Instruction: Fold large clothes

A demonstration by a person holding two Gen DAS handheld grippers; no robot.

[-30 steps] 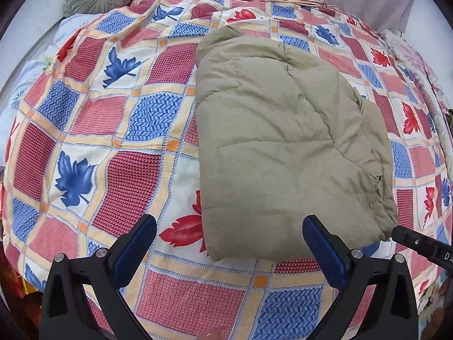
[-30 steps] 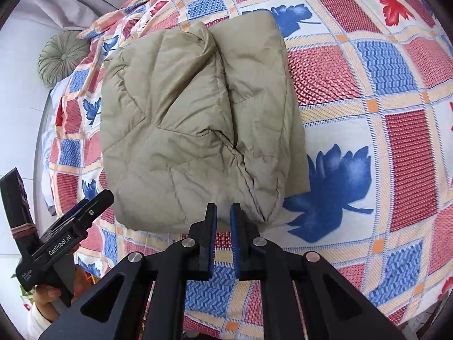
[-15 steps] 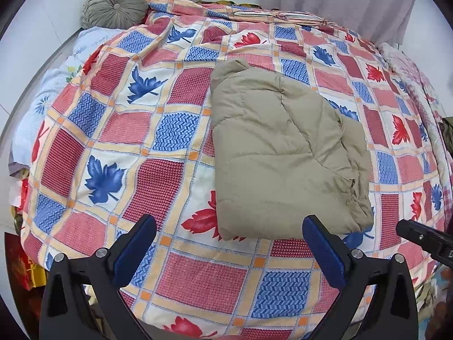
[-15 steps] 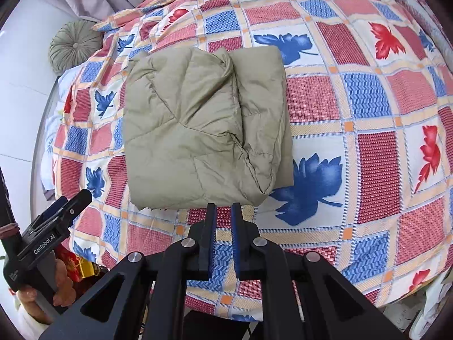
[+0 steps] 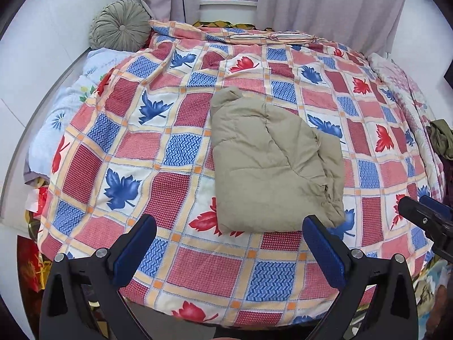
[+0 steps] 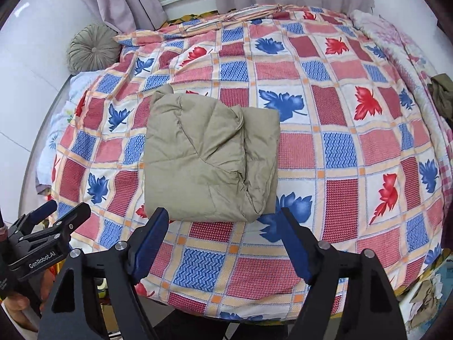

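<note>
Although the khaki padded garment (image 5: 271, 167) already lies as a compact folded bundle at the centre of the left wrist frame, its right edge shows loose, bunched layers. It rests flat on the patterned bedspread (image 5: 181, 263), nearer the lower edge of the bed than the round cushion (image 5: 120, 25) at upper left. The left claw (image 5: 229, 249) stands wide and empty at the bottom of the frame, clear of the fabric. The right claw (image 6: 223, 243) has just been opening; its jaws now stand wide with nothing between them, just below the bundle's lower edge in its own view.

Risks from this state:
- The puffy filling may spring back, so the upper fold could slide open at the loose right edge.
- A claw passing low over the bundle could snag a layer and drag it apart.
- A tug on the bedspread would shift the bundle.
</note>
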